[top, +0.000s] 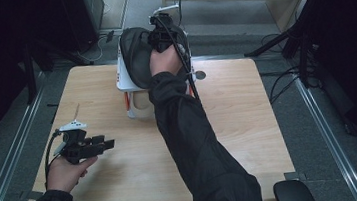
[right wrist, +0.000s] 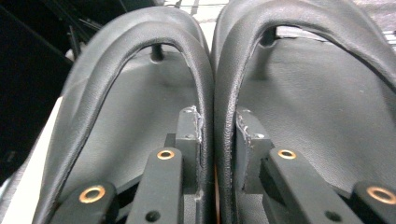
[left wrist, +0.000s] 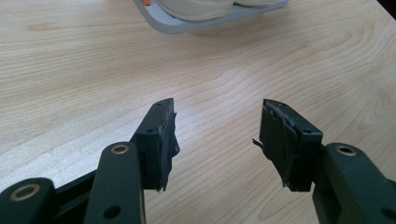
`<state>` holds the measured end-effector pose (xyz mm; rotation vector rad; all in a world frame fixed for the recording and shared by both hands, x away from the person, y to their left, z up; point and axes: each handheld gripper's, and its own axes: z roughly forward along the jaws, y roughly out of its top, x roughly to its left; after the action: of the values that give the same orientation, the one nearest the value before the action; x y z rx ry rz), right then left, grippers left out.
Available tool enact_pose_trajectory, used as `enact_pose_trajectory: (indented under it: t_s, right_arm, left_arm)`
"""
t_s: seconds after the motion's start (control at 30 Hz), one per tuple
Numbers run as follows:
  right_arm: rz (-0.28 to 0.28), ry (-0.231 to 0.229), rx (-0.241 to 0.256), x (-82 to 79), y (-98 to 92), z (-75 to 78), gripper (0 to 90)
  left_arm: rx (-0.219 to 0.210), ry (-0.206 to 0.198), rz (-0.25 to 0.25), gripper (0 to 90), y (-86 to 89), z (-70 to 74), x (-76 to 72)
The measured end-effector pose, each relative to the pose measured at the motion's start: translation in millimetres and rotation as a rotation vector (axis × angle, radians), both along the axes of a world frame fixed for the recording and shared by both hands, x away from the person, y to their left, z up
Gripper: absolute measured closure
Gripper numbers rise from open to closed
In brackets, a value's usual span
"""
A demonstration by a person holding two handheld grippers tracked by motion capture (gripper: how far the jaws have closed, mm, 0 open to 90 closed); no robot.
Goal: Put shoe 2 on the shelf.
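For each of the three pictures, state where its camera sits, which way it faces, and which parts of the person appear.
High view: above the near edge of the table, facing forward and down; forearms and hands show.
Left gripper view: on the left hand-held gripper, facing the tabletop and tray.
Right gripper view: on the right hand-held gripper, facing the black sandals.
Shared: sandals, tray.

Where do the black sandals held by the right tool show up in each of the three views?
High view: the black sandals sit at top centre, above the white rack, with the right tool on them.
Left gripper view: I can't find them here; the open left tool faces bare table.
Right gripper view: both sandals stand side by side, inner straps pinched together.
Shared landmark: the white rack.
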<state>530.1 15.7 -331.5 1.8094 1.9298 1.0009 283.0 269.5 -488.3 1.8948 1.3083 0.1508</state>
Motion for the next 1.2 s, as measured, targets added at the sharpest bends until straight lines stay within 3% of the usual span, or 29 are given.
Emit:
enact_pose_trajectory:
  t_s: [0.43, 0.6, 1.0, 1.2]
  right_arm:
    - [-0.009, -0.001, 0.016, 2.4, 1.0, -1.5, 74.3]
    - [0.015, -0.025, 0.038, 1.8, 1.1, -2.7, 63.0]
    - [0.039, -0.023, 0.038, 0.6, -1.2, 0.0, 59.0]
    - [0.077, -0.029, 0.002, 0.1, -1.3, -1.0, 57.3]
  left_arm:
    - [0.003, -0.004, -0.002, 46.3, -1.4, 0.0, 0.1]
    - [0.001, -0.004, -0.002, 46.2, -1.9, -0.1, 0.3]
    - [0.004, -0.002, -0.008, 46.0, -3.0, -0.8, 1.2]
    - [0.007, 0.003, -0.014, 45.9, -4.7, -1.5, 2.1]
